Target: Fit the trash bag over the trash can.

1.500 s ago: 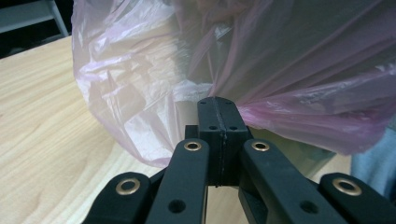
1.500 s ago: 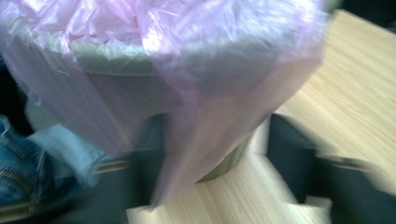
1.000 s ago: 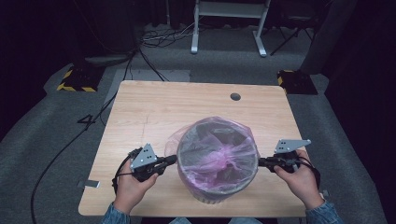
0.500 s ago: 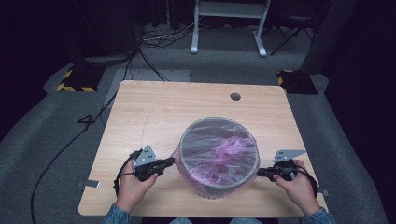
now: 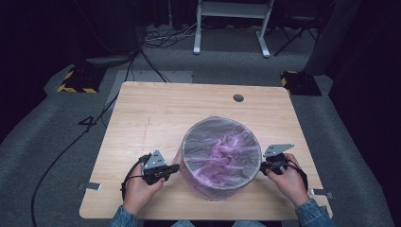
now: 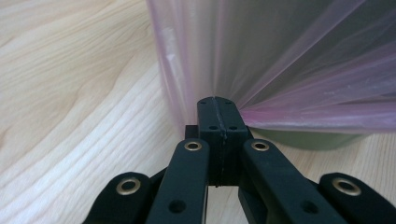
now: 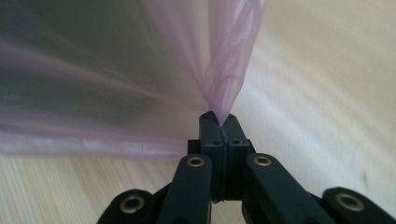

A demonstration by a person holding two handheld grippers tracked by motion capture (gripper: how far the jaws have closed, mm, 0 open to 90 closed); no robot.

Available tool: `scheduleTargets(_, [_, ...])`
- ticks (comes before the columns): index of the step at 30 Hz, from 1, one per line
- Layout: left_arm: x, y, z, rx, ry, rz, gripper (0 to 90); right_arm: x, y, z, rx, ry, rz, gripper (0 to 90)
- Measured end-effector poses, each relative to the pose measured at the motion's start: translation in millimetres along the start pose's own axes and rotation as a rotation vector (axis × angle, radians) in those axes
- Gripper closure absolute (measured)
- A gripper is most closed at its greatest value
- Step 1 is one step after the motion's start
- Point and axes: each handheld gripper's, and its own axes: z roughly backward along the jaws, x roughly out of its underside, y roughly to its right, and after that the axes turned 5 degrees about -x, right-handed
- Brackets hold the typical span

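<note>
Pink bag [image 5: 221, 156] lining bin [image 5: 213, 191], table [image 5: 156, 113] at 6 o'clock; left gripper [image 6: 218, 105] and right gripper [image 7: 220, 122] each clenched on its film.

Bin [image 5: 221, 161] blocks centre; far tabletop [image 5: 189, 109] free.

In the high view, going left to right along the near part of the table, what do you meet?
Left hand → left claw, shut on the pink bag → grey bin wearing that bag → right claw, shut on the bag's other side → right hand.
</note>
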Motion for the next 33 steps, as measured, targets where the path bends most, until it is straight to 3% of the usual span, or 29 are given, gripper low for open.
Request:
scheduleTargets(5, [8.0,4.7,7.9,0.001,-0.033,-0.023,90.0,21.3,-13.5,14.1,0.035,-0.048,0.025,90.0])
scheduleTargets(7, [11.5,9.3,14.3,0.038,-0.033,-0.049,90.0,30.8,-14.1,18.9,0.040,-0.067,0.020,90.0])
scheduleTargets(10, [14.8,11.8,29.4,0.082,-0.001,-0.047,90.0,42.3,-14.7,27.2,0.025,-0.052,-0.001,90.0])
scheduleTargets(11, [14.3,12.2,35.4,0.087,0.027,-0.037,85.4,44.7,-15.1,30.3,0.012,-0.035,0.001,88.7])
scheduleTargets(13, [10.6,12.6,46.9,0.074,0.082,-0.028,62.1,47.4,-14.4,38.0,0.010,0.009,0.006,62.0])
scheduleTargets(17, [-1.5,18.0,66.4,0.048,0.160,-0.067,36.2,42.2,-19.8,62.8,0.070,0.118,0.049,36.2])
scheduleTargets(20, [-11.6,26.9,74.9,0.075,0.197,-0.096,31.0,32.7,-32.7,75.9,0.044,0.198,0.079,27.1])
scheduleTargets(24, [-25.0,44.2,76.1,0.107,0.218,-0.139,24.0,14.1,-59.8,74.8,-0.028,0.226,0.173,19.1])
scheduleTargets(26, [-30.7,47.9,73.2,0.092,0.207,-0.150,22.1,4.4,-70.6,70.5,-0.048,0.241,0.200,23.2])
scheduleTargets(28, [-36.1,45.2,68.6,0.063,0.209,-0.150,21.5,-3.8,-73.2,67.2,-0.038,0.245,0.190,37.2])
scheduleTargets(30, [-41.6,40.8,64.1,0.059,0.217,-0.136,21.9,-10.1,-69.3,65.0,-0.036,0.234,0.171,67.5])
scheduleTargets(32, [-47.1,38.3,59.8,0.066,0.227,-0.129,23.3,-15.2,-65.3,65.4,-0.050,0.237,0.152,86.1])
scheduleTargets(33, [-49.8,37.7,58.0,0.064,0.225,-0.131,24.0,-17.4,-63.0,66.6,-0.042,0.246,0.142,89.7])
